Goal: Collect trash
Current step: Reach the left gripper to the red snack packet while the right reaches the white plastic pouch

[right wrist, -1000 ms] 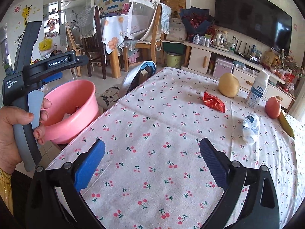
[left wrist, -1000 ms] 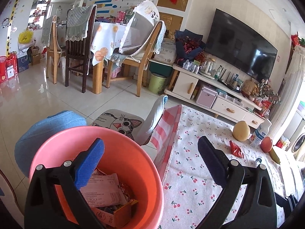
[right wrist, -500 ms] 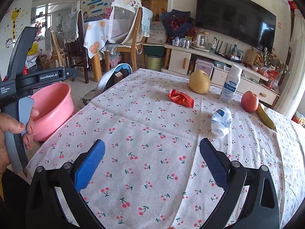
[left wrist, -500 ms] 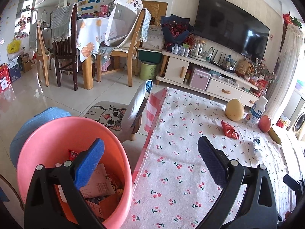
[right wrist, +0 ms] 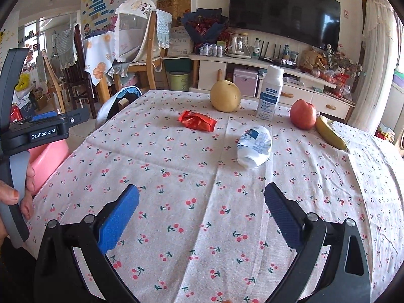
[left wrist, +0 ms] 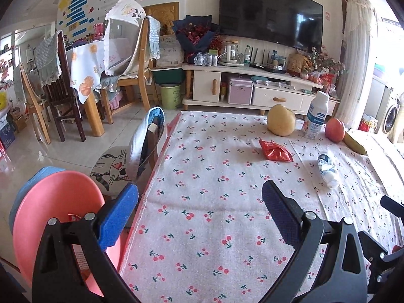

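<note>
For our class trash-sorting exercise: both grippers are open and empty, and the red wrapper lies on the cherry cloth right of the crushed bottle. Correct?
Not quite. In the right wrist view the red wrapper lies left of the crushed bottle. The left gripper and right gripper are open and empty.

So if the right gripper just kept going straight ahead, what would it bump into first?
Probably the crumpled white bottle. The right gripper is open over the cherry tablecloth, and the bottle lies slightly right of its centre line. Depth is hard to judge.

"GenRobot.AI" (white lettering) marks the left claw (right wrist: 48, 123).
</note>
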{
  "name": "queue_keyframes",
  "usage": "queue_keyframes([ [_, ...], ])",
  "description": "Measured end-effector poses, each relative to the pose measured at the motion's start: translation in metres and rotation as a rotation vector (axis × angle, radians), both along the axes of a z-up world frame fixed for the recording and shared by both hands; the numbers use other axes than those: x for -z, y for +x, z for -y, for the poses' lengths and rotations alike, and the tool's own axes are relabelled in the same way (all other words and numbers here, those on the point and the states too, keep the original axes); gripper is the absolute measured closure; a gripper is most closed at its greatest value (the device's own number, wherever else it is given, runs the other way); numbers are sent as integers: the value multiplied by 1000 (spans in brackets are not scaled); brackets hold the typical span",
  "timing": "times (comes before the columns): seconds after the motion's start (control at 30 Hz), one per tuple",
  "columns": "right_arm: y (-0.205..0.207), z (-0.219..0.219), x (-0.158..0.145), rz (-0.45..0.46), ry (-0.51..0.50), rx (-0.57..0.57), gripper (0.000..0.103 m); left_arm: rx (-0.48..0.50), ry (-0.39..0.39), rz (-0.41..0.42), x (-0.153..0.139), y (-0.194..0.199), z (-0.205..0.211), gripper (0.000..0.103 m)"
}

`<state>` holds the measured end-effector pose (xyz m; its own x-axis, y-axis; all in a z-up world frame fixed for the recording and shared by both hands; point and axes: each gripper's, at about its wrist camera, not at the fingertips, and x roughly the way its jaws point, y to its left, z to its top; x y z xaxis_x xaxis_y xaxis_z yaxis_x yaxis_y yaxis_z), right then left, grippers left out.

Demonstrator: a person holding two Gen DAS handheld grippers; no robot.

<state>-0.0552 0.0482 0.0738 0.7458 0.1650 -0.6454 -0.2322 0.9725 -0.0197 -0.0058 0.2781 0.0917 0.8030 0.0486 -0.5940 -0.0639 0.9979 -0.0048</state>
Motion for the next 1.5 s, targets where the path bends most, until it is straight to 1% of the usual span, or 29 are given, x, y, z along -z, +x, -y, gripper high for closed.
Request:
queue_keyframes([
  [0.2,5,14,-3,12,-11,27,5,37,23,-2,3,3,26,4],
  [0.53,22,38,-1,-10,17,93,5,100,11,8,4,13,60,4],
  [0.8,47,59,9,-68,64,153,5,134,28,9,10,29,82,4],
  [0.9,60,69,15,-111,100,173,5,161,15,-8,15,40,89,4],
  [0.97,68,75,17,-123,110,176,5,179,1,-20,19,46,94,4],
  [1.13,86,81,18,-125,123,154,5,216,-86,-42,27,62,102,4],
  [1.23,98,87,22,-154,174,130,5,225,-97,-62,33,79,107,4],
  [1.4,117,97,31,-190,236,121,5,226,-114,-114,47,112,113,4],
  [1.5,127,99,34,-192,252,110,5,223,-99,-145,56,129,117,4],
])
